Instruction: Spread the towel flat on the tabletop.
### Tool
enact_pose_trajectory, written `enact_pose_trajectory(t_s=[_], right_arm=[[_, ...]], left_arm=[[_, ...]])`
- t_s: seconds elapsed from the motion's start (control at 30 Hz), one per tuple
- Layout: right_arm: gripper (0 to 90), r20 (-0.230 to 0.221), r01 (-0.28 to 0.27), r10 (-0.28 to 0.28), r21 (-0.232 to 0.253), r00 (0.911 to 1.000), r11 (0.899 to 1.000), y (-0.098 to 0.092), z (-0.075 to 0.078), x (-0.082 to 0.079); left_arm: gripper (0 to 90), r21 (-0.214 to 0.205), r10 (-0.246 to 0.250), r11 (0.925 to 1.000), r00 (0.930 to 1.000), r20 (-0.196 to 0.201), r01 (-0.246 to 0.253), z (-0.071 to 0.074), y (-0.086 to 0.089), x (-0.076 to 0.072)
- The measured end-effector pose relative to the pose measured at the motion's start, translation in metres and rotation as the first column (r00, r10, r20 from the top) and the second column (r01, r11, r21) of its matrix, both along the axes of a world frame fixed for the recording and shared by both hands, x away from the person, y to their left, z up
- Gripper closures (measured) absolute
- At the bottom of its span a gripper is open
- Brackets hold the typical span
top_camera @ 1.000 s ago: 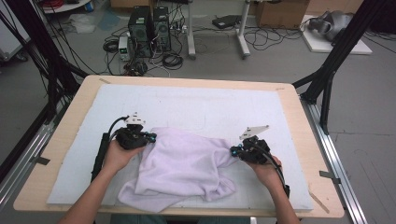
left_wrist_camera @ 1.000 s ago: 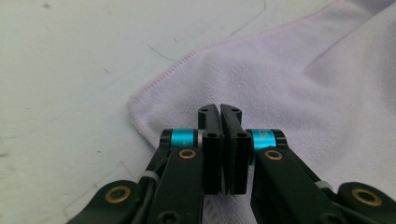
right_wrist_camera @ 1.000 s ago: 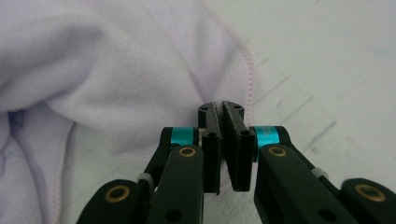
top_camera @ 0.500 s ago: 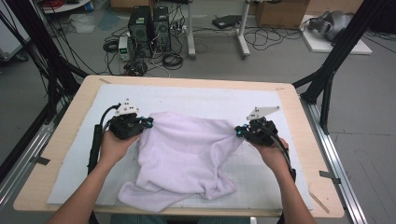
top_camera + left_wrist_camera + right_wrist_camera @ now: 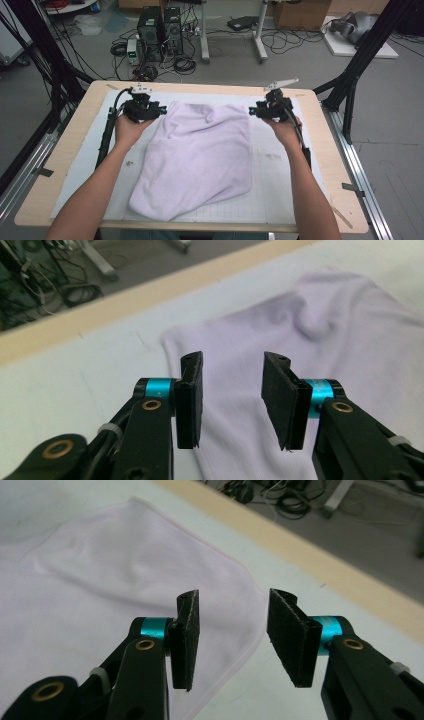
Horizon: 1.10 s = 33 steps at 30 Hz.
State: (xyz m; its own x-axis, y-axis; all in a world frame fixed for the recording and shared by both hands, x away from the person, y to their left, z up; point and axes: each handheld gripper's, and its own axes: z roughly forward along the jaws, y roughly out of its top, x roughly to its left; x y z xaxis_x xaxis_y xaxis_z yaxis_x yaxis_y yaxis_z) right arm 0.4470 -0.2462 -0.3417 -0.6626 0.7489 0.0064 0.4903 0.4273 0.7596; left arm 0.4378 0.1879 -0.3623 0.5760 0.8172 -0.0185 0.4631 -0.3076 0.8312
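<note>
Pale towel [image 5: 200, 155] spread flat on the white mat [image 5: 280, 165], far edge toward the back of the table [image 5: 65, 165]. Left gripper [image 5: 159, 108] above its far left corner, right gripper [image 5: 252, 110] above the far right corner. Both sets of jaws just opened (nothing between them, cloth released).

Left gripper [image 5: 159, 109] and right gripper [image 5: 254, 111], jaws just opened, empty, forearms stretched forward
</note>
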Motion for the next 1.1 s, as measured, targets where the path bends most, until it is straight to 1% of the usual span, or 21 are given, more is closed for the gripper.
enact_pose_trajectory(t_s=[0.07,0.1,0.13,0.2,0.23,0.27,0.3,0.33,0.37,0.4,0.47,0.5,0.6,0.67,0.77,0.8,0.87,0.93,1.0,1.03,1.1], right_arm=[[55.5,-0.020,-0.015,0.015,0.002,0.9997,1.000,0.000,-0.005,-0.005],[55.4,-0.014,-0.032,0.032,0.003,0.9994,0.999,0.001,-0.013,-0.013],[53.5,-0.024,-0.061,0.061,0.020,0.9978,0.998,0.001,-0.025,-0.032],[52.8,-0.033,-0.071,0.072,0.028,0.9968,0.997,0.001,-0.028,-0.037],[52.1,-0.049,-0.083,0.085,0.032,0.9952,0.996,0.002,-0.032,-0.046],[52.1,-0.042,-0.097,0.099,0.049,0.9942,0.994,0.002,-0.036,-0.058],[50.8,-0.044,-0.131,0.133,0.045,0.9901,0.990,0.005,-0.042,-0.075],[50.8,-0.044,-0.131,0.133,0.045,0.9901,0.990,0.005,-0.042,-0.075],[51.2,-0.043,-0.155,0.158,0.059,0.9865,0.986,0.006,-0.045,-0.091],[51.2,-0.043,-0.155,0.158,0.059,0.9865,0.986,0.006,-0.045,-0.091],[50.8,-0.048,-0.192,0.194,0.051,0.9798,0.980,0.009,-0.050,-0.111],[50.8,-0.044,-0.203,0.205,0.049,0.9777,0.978,0.009,-0.052,-0.117],[51.0,-0.025,-0.245,0.248,0.068,0.9686,0.967,0.009,-0.063,-0.146],[51.2,-0.036,-0.245,0.248,0.056,0.9682,0.968,0.010,-0.067,-0.150],[55.4,-0.064,-0.253,0.257,0.066,0.9643,0.965,0.013,-0.080,-0.157],[56.4,-0.069,-0.258,0.262,0.059,0.9627,0.964,0.015,-0.084,-0.157],[59.2,-0.094,-0.274,0.276,0.041,0.9565,0.961,0.020,-0.092,-0.158],[62.8,-0.113,-0.282,0.280,-0.003,0.9533,0.959,0.026,-0.098,-0.157],[74.4,-0.105,-0.289,0.287,-0.001,0.9520,0.957,0.028,-0.100,-0.157],[82.6,-0.112,-0.302,0.301,0.006,0.9471,0.953,0.028,-0.099,-0.155],[86.9,-0.114,-0.329,0.328,0.003,0.9379,0.944,0.029,-0.098,-0.154]], left_arm=[[59.9,0.002,-0.018,0.9998,0.9998,-0.011,0.018,-0.009,0.004,-0.011],[59.0,0.006,-0.036,0.9993,0.9992,-0.018,0.036,-0.013,0.007,-0.020],[58.0,0.003,-0.048,0.9988,0.9987,-0.015,0.049,-0.016,0.009,-0.028],[57.1,0.020,-0.076,0.9969,0.9969,-0.021,0.076,-0.019,0.011,-0.041],[55.5,0.014,-0.091,0.9957,0.9956,-0.019,0.091,-0.021,0.011,-0.051],[54.5,0.019,-0.106,0.9942,0.9944,-0.008,0.106,-0.022,0.012,-0.059],[54.4,0.021,-0.114,0.9932,0.9934,-0.006,0.115,-0.023,0.013,-0.067],[54.4,0.017,-0.125,0.9920,0.9921,-0.008,0.125,-0.024,0.014,-0.072],[54.5,0.023,-0.136,0.9903,0.9906,-0.009,0.137,-0.026,0.014,-0.079],[54.5,0.027,-0.144,0.9891,0.9895,-0.007,0.145,-0.028,0.015,-0.086],[54.4,0.024,-0.169,0.9852,0.9854,-0.018,0.170,-0.030,0.017,-0.099],[54.2,0.024,-0.187,0.9820,0.9823,-0.006,0.187,-0.032,0.018,-0.108],[56.2,0.025,-0.230,0.9727,0.9731,-0.008,0.231,-0.036,0.019,-0.127],[58.6,0.041,-0.279,0.9587,0.9585,-0.060,0.281,-0.047,0.016,-0.134],[64.7,0.067,-0.297,0.9502,0.9497,-0.098,0.304,-0.062,0.012,-0.137],[67.2,0.082,-0.302,0.9463,0.9455,-0.123,0.313,-0.067,0.010,-0.136],[75.8,0.117,-0.302,0.9420,0.9466,-0.113,0.314,-0.068,0.006,-0.136],[85.8,0.121,-0.307,0.9400,0.9456,-0.107,0.319,-0.068,0.004,-0.136],[88.7,0.112,-0.306,0.9411,0.9449,-0.116,0.319,-0.069,0.003,-0.134],[89.2,0.108,-0.307,0.9419,0.9454,-0.110,0.318,-0.068,0.004,-0.134],[89.5,0.089,-0.303,0.9457,0.9468,-0.109,0.313,-0.067,0.005,-0.133]])
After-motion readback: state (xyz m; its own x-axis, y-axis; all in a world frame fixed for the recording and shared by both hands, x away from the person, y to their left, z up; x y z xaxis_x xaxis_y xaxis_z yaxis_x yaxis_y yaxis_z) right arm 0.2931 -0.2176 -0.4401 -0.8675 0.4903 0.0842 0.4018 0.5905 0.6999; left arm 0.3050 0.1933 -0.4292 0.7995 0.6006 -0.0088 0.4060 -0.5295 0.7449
